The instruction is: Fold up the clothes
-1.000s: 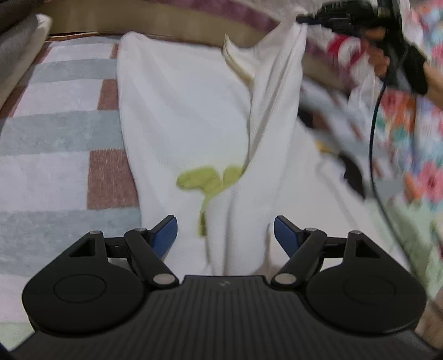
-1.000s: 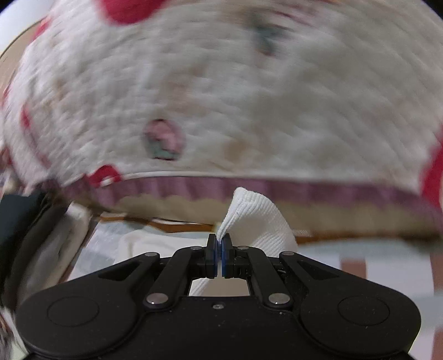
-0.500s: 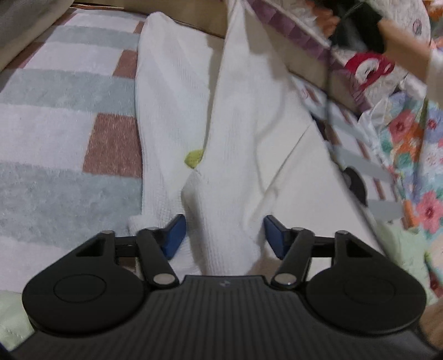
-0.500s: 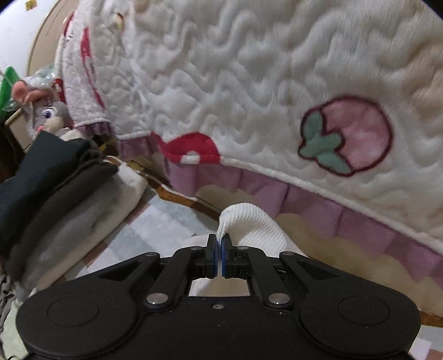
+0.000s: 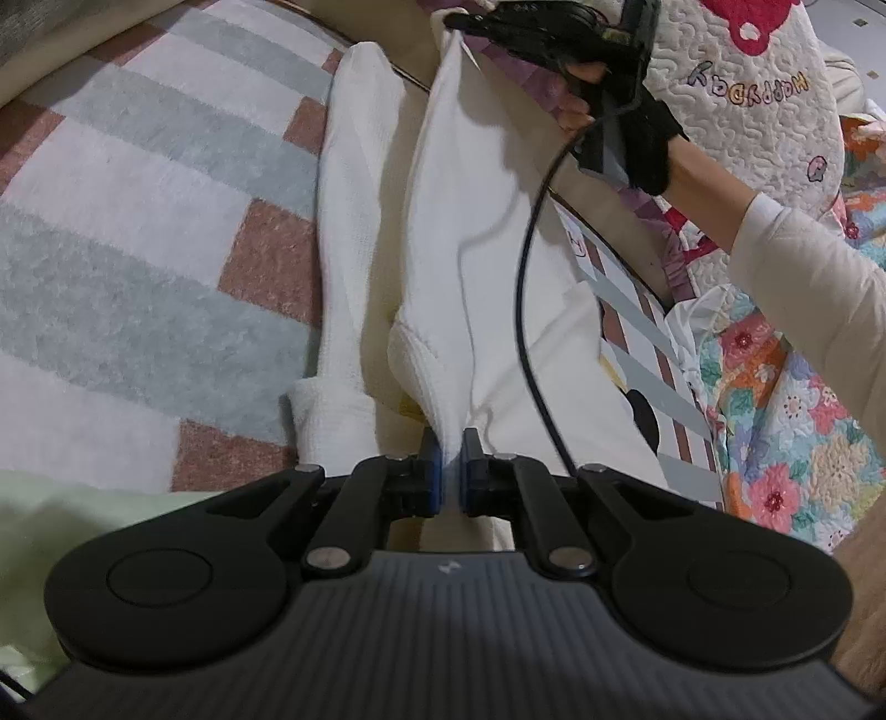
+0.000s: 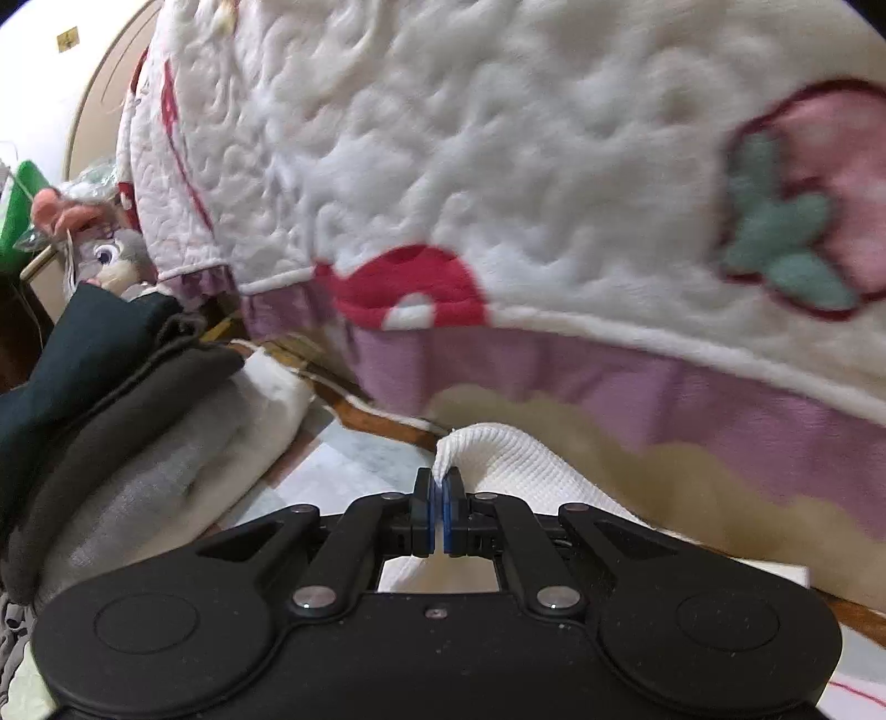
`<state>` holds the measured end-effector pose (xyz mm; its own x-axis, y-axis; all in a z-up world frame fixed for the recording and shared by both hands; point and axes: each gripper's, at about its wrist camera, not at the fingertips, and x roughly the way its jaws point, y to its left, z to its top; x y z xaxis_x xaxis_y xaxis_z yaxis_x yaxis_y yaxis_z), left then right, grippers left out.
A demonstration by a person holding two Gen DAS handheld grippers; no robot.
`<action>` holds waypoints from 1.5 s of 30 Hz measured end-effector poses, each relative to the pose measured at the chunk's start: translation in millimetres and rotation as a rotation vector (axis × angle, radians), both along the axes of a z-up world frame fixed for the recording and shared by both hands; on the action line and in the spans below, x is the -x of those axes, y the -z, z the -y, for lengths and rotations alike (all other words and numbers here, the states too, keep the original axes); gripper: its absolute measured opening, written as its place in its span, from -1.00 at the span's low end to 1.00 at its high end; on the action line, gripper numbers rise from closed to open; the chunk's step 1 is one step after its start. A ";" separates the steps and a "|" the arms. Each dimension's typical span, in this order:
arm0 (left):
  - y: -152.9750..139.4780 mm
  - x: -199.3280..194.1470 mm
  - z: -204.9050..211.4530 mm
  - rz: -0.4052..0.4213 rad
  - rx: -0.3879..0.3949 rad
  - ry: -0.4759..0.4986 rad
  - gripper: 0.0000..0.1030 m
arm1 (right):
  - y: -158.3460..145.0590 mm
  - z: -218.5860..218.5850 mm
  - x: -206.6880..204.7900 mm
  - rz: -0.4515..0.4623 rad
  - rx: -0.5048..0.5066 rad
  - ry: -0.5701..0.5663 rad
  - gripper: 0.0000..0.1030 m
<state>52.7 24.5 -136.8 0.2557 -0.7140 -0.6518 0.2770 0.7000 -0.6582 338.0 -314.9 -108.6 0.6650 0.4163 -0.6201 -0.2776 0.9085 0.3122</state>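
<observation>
Striped blanket [image 5: 138, 221] beneath, both grippers' jaws clamped on white garment [image 5: 459, 232], left's just closed.

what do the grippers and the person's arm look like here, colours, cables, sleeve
Both grippers, left and right, are matte black with blue pads, silver pivot pins, round discs at the sides and a ribbed body. A black cable hangs from the right one. The arm wears a cream sleeve.

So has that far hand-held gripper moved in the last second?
Yes. The right hand-held gripper has shifted left, its tip now over the tan blanket edge.
</observation>
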 end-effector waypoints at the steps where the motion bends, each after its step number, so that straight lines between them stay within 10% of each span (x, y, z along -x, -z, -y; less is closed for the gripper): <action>1: 1.9 -1.0 0.1 -0.007 -0.014 -0.004 -0.88 | 5.0 -8.6 -3.2 -0.017 0.030 -0.001 -0.87; 4: 7.9 -4.2 2.5 -0.030 -0.074 -0.022 -0.85 | 22.9 -33.5 -3.6 -0.071 0.131 -0.045 -0.78; 8: 3.4 -9.4 0.8 -0.035 -0.081 -0.054 -0.76 | 16.2 -6.6 22.9 -0.062 0.001 0.015 0.02; 15: -10.9 -17.6 -13.5 0.026 -0.126 -0.127 -0.05 | 9.6 121.2 96.1 -0.148 -0.061 0.300 0.02; 26: -38.6 -130.2 83.3 0.297 -0.268 -0.063 -0.02 | 41.2 178.1 138.4 -0.181 -0.195 0.371 0.02; 30: -27.8 -202.1 120.9 0.323 -0.309 -0.090 0.03 | 59.0 190.9 131.3 -0.269 -0.250 0.518 0.07; 38: 12.1 -266.3 166.2 0.313 -0.330 -0.139 0.16 | 73.2 187.2 125.7 -0.199 -0.274 0.419 0.06; 41: 15.3 -269.9 181.3 0.367 -0.412 -0.102 0.09 | 88.5 193.8 115.4 -0.178 -0.377 0.412 -0.12; 45: 18.1 -273.3 191.4 0.388 -0.457 -0.039 -0.89 | 98.7 196.2 98.9 -0.140 -0.432 0.422 -0.79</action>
<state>326.0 -166.9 -154.9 0.5568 -0.3685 -0.7445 0.4048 0.9030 -0.1442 239.1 -511.2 -207.3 0.7514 0.3684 -0.5475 0.1479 0.7145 0.6838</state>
